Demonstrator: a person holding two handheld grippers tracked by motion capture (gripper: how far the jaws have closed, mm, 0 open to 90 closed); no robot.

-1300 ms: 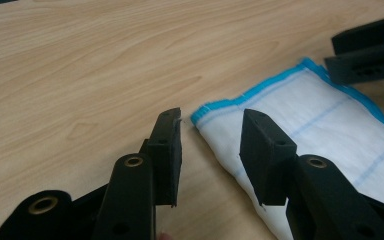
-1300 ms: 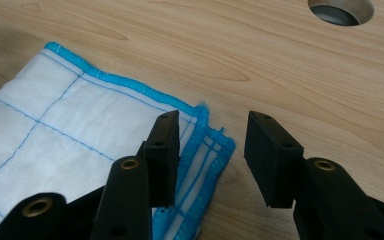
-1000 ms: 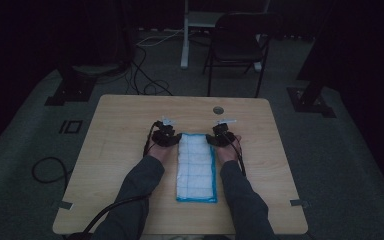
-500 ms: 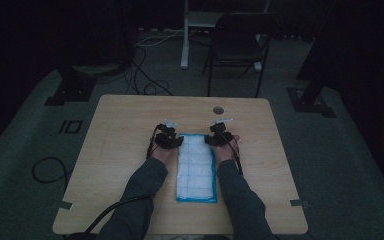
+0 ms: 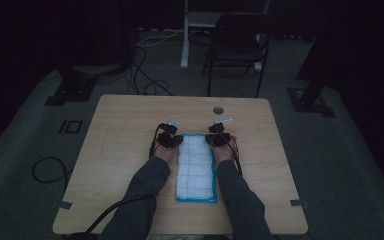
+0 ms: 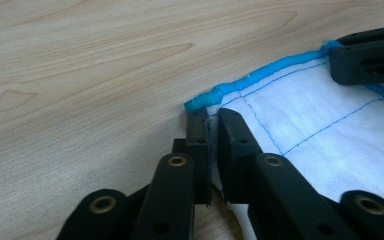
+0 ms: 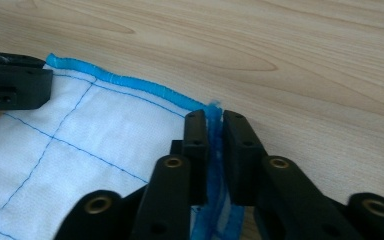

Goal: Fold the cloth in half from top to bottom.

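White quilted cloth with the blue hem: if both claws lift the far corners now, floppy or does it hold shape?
Probably floppy: the cloth is thin and its blue hem bunches between the right claw jaws. Likely light, so the far edge rises first and the rest drapes. The left claw pinches a narrow corner bite that might slip.

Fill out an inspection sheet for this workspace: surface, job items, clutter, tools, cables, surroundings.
Surface: light wooden table, with a small round fitting near its far edge.
Job's things: white quilted cloth with blue edging, lying flat lengthwise between the forearms.
Clutter: nothing seen.
Grippers: left tool shut on the cloth's far left corner; right tool shut on the far right corner.
Cables: a black cable trails off the near table edge by the left forearm; loose cables on the floor beyond the table.
Surroundings: dark room, carpeted floor, folding chair, stand bases.
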